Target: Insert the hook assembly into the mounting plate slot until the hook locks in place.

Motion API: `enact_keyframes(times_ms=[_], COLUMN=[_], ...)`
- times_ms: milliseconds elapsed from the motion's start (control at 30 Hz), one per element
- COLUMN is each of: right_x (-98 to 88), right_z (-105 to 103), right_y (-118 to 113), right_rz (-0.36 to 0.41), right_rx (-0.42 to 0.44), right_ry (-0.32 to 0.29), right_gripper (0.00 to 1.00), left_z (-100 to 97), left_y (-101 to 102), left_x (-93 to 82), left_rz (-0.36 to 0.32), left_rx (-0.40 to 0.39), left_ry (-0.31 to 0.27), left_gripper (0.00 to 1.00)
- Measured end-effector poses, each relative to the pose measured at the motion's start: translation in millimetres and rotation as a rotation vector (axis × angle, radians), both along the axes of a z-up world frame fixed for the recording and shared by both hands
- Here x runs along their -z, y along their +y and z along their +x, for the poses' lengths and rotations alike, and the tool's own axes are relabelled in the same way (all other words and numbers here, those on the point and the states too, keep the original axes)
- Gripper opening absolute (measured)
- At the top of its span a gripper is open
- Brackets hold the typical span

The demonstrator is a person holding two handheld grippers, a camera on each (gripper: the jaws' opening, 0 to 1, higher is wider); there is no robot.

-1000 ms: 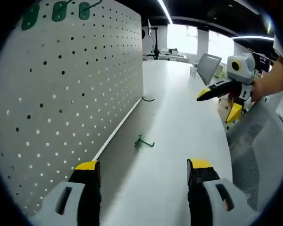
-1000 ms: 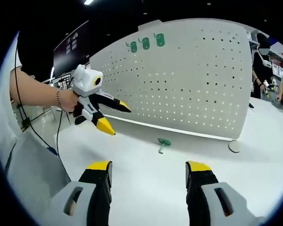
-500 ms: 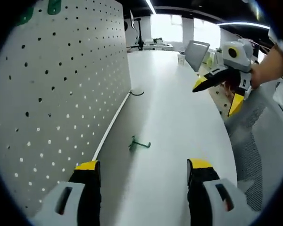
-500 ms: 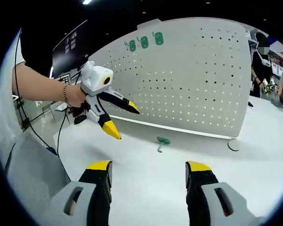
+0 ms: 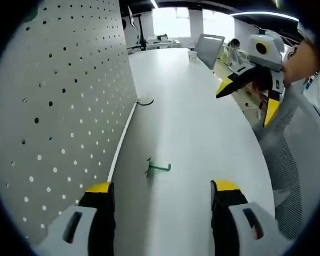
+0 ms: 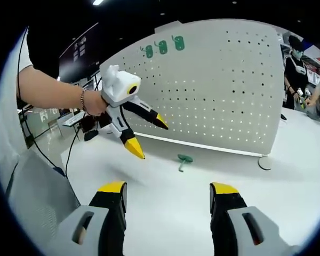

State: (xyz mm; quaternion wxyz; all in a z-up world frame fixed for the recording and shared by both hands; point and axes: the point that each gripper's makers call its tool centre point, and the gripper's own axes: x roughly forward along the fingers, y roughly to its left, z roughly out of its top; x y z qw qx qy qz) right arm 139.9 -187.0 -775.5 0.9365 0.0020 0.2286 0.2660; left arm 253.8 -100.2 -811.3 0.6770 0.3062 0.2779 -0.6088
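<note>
Lying on the white table (image 5: 202, 138), the small green metal hook assembly (image 5: 157, 168) rests near the base of the upright white perforated pegboard (image 5: 58, 106), untouched by either claw. In the right gripper view the hook assembly (image 6: 183, 160) sits ahead of the pegboard (image 6: 229, 90), between the two claws and apart from both.

The left claw (image 6: 148, 137) hangs in the air above the table, held in a hand (image 6: 93, 102) with a bracelet at the wrist; the bare forearm reaches in from the left of that view, and the yellow-tipped jaws are spread wide, pointing down and toward the hook, gripping nothing. Its own view shows the jaws rising parted from the bottom, the hook lying ahead between them.

The right claw (image 5: 245, 93) is raised above the table's far edge, gripped by a hand (image 5: 298, 58), jaws splayed and empty, angled toward the table. Three green mounting plates (image 6: 162, 47) hang near the pegboard's top edge. A grey mesh chair back (image 5: 293, 160) stands beside the table.
</note>
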Motion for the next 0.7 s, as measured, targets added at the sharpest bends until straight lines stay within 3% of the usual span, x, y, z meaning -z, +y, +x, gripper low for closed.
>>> enact_keyframes(times_ms=[700], right_x=[1.0], right_z=[0], right_y=[-3], right_rz=[0.021], right_rx=[0.015], right_ry=[0.006], right_gripper=[0.60], left_z=[2.0], left_y=[-17], left_x=[25.1], left_rz=[0.096], left_rx=[0.091], left_ry=[0.037], left_gripper=[0.75])
